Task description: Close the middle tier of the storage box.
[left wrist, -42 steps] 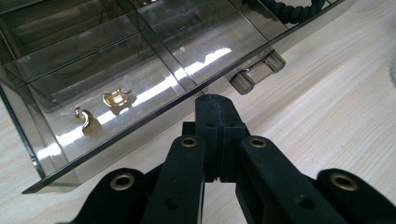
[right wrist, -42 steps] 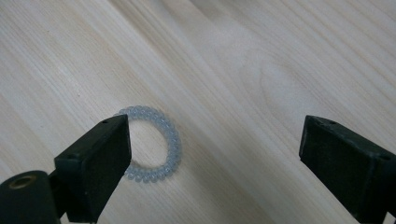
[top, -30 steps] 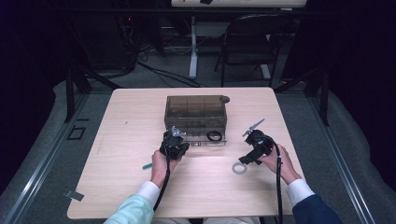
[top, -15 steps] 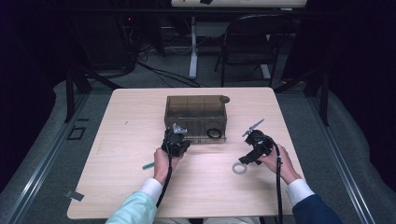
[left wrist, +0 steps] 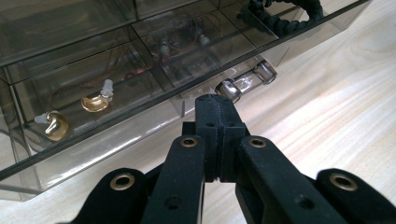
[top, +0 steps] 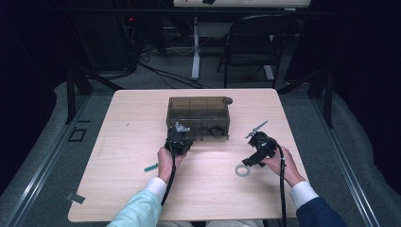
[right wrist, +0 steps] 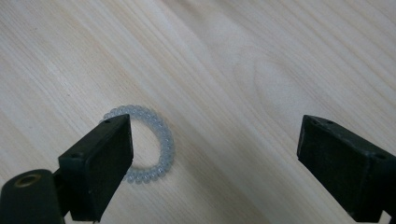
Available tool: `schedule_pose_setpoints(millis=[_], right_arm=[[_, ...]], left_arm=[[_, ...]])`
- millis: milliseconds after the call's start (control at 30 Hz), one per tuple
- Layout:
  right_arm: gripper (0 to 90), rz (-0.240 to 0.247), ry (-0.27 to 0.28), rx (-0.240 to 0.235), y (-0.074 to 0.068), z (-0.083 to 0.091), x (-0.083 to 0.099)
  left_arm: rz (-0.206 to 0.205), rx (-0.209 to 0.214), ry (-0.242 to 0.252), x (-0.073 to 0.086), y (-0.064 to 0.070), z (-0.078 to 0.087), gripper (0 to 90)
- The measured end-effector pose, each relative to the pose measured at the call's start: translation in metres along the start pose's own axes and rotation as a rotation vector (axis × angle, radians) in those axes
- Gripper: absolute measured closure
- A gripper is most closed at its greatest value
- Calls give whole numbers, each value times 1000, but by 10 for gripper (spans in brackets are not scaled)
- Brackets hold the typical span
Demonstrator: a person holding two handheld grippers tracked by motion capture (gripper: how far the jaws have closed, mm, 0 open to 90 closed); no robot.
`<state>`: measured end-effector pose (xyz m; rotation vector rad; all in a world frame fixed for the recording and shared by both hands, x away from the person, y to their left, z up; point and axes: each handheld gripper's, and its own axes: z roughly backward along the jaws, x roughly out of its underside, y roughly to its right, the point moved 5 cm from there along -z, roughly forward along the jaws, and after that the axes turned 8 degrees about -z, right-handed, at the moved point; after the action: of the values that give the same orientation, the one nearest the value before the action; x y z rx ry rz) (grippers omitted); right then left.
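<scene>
The left tool (left wrist: 217, 116), its jaws pressed together with nothing between them, points straight at the clear plastic drawer handle (left wrist: 246, 80) on the front of the smoky transparent compartment box (top: 198, 109), which lies just ahead of the tips. The handle's long axis runs across the tool's line. The right tool (right wrist: 215, 154), jaws spread wide, hovers over the pale wooden desk (top: 132, 142); the translucent spiral hair tie (right wrist: 161, 140) lies flat below its left jaw, off-centre.
</scene>
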<state>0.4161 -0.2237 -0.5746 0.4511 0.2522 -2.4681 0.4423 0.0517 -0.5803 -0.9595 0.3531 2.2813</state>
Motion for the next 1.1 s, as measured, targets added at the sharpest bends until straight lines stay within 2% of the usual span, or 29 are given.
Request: schedule_pose_setpoints(millis=[133, 400, 500, 567, 700, 733, 1100], right_arm=[[101, 8, -6, 5, 1, 1, 0], [104, -7, -4, 2, 2, 0, 0], [105, -4, -5, -6, 1, 0, 0], [104, 1, -9, 7, 2, 1, 1], [105, 3, -12, 5, 2, 1, 1], [105, -3, -8, -8, 1, 1, 1], [107, -2, -7, -3, 2, 1, 1]], left_arm=[[13, -10, 7, -2, -3, -2, 900], [36, -32, 24, -7, -7, -9, 900], [30, -41, 23, -9, -8, -11, 900], [18, -60, 23, -10, -8, -13, 900], [11, -77, 30, -13, -9, -14, 900], [13, -78, 30, -13, -10, -15, 900], [5, -133, 41, -16, -10, -20, 900]])
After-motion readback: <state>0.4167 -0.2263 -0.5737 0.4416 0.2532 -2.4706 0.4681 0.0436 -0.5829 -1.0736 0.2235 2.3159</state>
